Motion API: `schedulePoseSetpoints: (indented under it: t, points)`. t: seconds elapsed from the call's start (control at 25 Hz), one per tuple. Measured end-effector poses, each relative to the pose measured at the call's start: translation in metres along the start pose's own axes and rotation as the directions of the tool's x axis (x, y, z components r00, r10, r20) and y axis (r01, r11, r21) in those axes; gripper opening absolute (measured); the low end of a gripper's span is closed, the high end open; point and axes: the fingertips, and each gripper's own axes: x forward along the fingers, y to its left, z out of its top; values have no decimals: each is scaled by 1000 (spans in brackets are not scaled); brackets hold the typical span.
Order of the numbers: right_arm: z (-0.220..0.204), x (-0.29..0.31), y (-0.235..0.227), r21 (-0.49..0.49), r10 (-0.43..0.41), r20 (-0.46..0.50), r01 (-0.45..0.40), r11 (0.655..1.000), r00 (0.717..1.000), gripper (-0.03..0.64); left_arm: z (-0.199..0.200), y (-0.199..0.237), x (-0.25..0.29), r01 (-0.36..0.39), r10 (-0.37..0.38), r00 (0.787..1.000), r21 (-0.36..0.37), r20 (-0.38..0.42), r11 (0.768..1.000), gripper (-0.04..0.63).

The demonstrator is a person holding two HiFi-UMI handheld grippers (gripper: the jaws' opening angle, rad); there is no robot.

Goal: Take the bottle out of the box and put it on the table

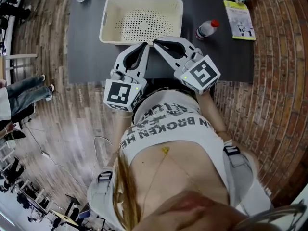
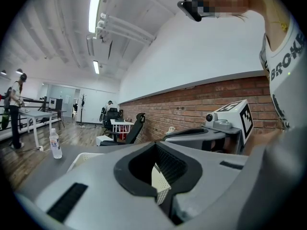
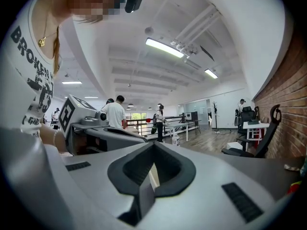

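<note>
In the head view we see the red-capped bottle [image 1: 207, 29] resting on the dark table [image 1: 86, 57], outside and just right of the cream perforated box [image 1: 141, 19], with a booklet [image 1: 239, 19] farther right. The left tongs [image 1: 143, 46] and right tongs [image 1: 158, 43] sit side by side at the box's near rim. In the left gripper view the left tongs [image 2: 154, 143] are clenched tip to tip on nothing, and we glimpse the box's wall through their loop. In the right gripper view the right tongs [image 3: 153, 143] are likewise clenched and empty.
</note>
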Motion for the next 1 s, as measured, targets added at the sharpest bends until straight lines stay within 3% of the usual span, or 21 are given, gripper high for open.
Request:
schedulePoseSetpoints:
  t: [1.0]
  points:
    - [4,60,28,-2,-38,-49,38,999,998,8,2,53,-34,57,-57,998,2,-5,998,0]
